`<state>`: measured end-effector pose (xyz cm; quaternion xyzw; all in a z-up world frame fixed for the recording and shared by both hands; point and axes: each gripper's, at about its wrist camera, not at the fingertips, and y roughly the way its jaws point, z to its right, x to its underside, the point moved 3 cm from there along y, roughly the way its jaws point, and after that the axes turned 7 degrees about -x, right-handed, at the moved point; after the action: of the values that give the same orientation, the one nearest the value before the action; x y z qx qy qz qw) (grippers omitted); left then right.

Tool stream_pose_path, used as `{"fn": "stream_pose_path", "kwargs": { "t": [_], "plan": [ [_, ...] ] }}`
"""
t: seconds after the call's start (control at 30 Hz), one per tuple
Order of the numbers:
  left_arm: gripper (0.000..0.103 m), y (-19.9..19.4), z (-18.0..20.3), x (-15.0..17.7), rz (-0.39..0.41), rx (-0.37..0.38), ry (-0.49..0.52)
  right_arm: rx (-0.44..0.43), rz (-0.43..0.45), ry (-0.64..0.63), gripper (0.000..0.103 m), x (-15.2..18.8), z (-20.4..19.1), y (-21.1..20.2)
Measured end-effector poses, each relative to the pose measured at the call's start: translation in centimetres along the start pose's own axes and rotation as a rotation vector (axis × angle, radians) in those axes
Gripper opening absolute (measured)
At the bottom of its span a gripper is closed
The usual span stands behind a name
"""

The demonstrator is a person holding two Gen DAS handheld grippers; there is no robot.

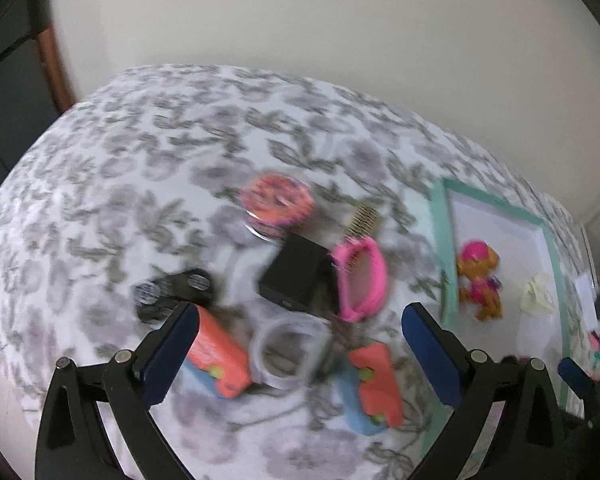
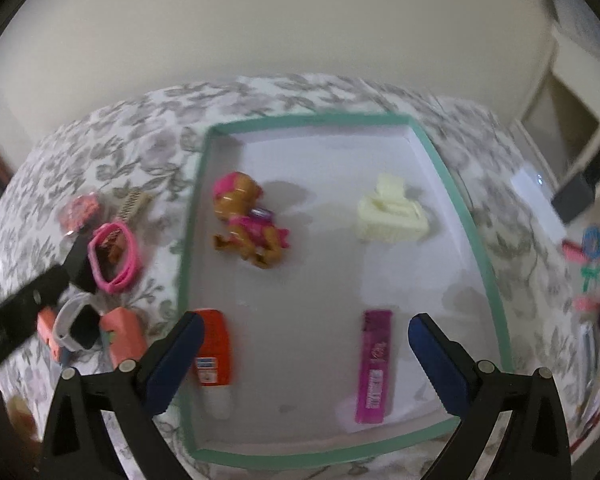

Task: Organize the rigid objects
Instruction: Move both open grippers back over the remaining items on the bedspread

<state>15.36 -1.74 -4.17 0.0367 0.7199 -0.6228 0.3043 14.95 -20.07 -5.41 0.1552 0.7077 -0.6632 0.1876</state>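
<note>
- Tray, teal-rimmed with a white floor, sits on the floral cloth; it holds four things well apart from each other: a toy pup figure, a cream hair claw, a magenta lighter and an orange tube with a white cap.
- Unsorted pile lies on the cloth just left of the tray: black box, pink bracelet, clear tape ring, two orange-and-blue toy pieces, round pink-lidded tin, black spinner-like item (blurred, guessing), small comb.
- Right gripper hovers over the near end of the tray, jaws wide apart, nothing between them; lighter and tube lie just inside either finger.
- Left gripper hangs over the pile, jaws wide apart too, empty; tape ring lies directly between the fingers, not touched.
- Step, as I judge it: between placements, both tools free, sorting roughly a third done.
- Next move likely calls for the left gripper to drop onto one pile item (tape ring is best lined up), close, carry right over the rim, and set down in a bare patch of tray floor.
</note>
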Motion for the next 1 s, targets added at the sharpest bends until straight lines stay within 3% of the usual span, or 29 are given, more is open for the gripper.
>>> {"fn": "stream_pose_path", "kwargs": {
  "t": [0.23, 0.4, 0.6, 0.7, 1.0],
  "plan": [
    [0.101, 0.5, -5.5, -1.2, -0.062, -0.063, -0.120, -0.081, 0.075, -0.079, 0.103, -1.5, -4.7, -2.3],
    [0.101, 0.8, -8.6, -1.4, -0.097, -0.057, -0.203, -0.149, 0.094, -0.140, 0.103, -1.5, -8.2, -3.1],
    [0.101, 1.2, -11.2, -1.0, -0.119, -0.093, -0.243, -0.194, 0.033, -0.216, 0.099, -0.7, -11.8, -1.8],
    [0.101, 2.1, -11.6, -0.4, -0.170, -0.073, -0.272, -0.187, -0.013, -0.249, 0.091, 0.1, -12.7, -0.6],
    [0.101, 5.3, -10.5, 1.6, -0.281, 0.000, -0.298, -0.205, -0.134, -0.253, 0.086, 2.0, -13.0, 2.5]
  ]
}}
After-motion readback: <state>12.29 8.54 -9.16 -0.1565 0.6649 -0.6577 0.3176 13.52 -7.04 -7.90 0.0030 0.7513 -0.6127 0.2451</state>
